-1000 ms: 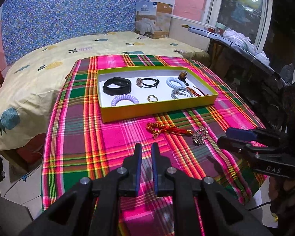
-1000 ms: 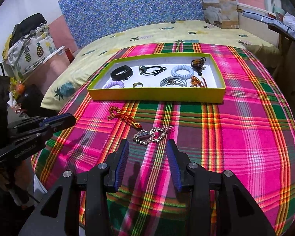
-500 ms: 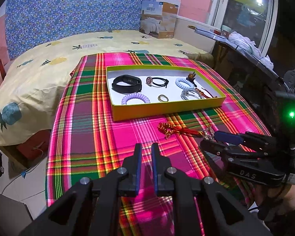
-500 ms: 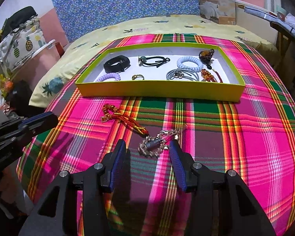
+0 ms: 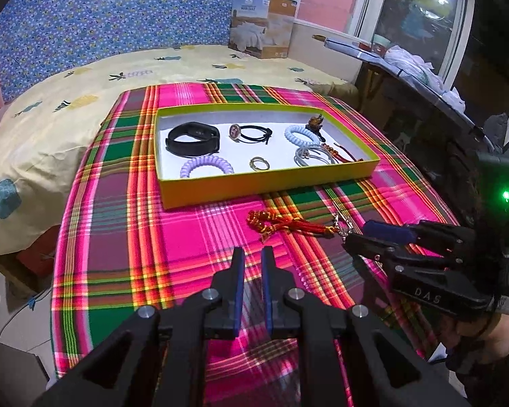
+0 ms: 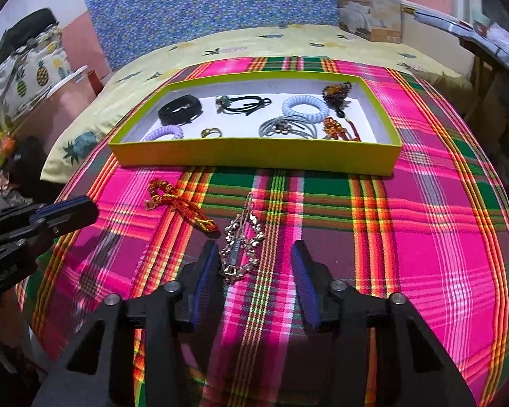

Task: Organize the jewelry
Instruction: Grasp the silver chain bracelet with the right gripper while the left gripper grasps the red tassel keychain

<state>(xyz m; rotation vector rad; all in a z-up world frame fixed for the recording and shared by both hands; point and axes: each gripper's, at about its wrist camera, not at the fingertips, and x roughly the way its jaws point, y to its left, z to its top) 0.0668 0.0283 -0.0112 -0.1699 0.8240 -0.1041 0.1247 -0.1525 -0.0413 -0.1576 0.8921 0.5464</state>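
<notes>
Right gripper (image 6: 254,264) held low over plaid cloth (image 6: 424,237), jaws spread wide, nothing pinched. Silver chain bracelet (image 6: 242,244) lies on cloth, near end between fingers, just beside left finger pad (image 6: 205,271). Red-gold cord bracelet (image 6: 178,203) lies touching its far-left side. Left gripper (image 5: 252,264) held above cloth, jaws nearly pressed together, narrow gap, empty. Yellow-green tray (image 6: 254,157) beyond both bracelets, filled with other jewelry.
</notes>
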